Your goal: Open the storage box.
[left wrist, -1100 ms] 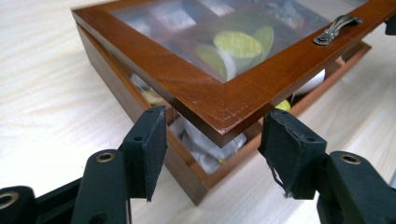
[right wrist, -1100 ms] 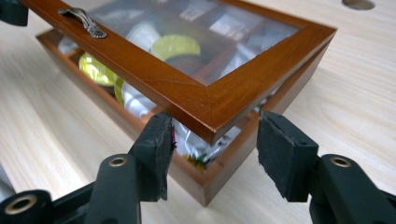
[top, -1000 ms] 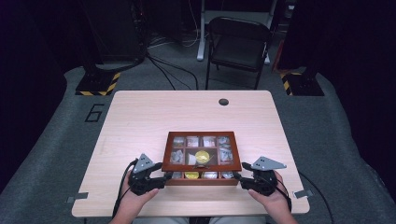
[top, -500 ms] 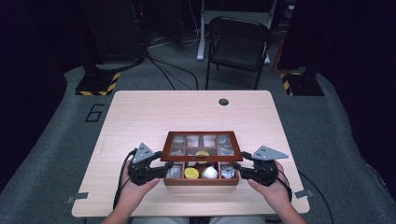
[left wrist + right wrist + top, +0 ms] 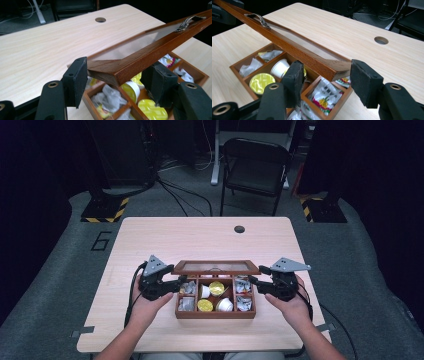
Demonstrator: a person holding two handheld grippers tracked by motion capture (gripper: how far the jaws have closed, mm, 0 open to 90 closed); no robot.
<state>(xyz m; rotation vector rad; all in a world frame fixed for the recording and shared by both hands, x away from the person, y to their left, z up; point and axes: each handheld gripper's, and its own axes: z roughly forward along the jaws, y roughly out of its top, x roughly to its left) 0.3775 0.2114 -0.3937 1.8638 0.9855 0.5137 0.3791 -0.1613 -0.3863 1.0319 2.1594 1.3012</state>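
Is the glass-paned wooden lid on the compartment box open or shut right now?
Open. The glass-paned wooden lid is raised, tilted above the brown wooden compartment box, so the yellow-topped cups inside lie uncovered.

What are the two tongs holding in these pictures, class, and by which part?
Together they hold the box's glass-paned lid, raised above the open box: left tongs around its left front corner, right tongs around its right front corner.

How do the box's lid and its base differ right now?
The lid is raised and tilted with a gripper at each front corner; the base lies flat on the table. The lid is a thin frame around a clear pane, with a metal handle; the base is split into compartments holding capsules and sachets. Both are reddish-brown wood.
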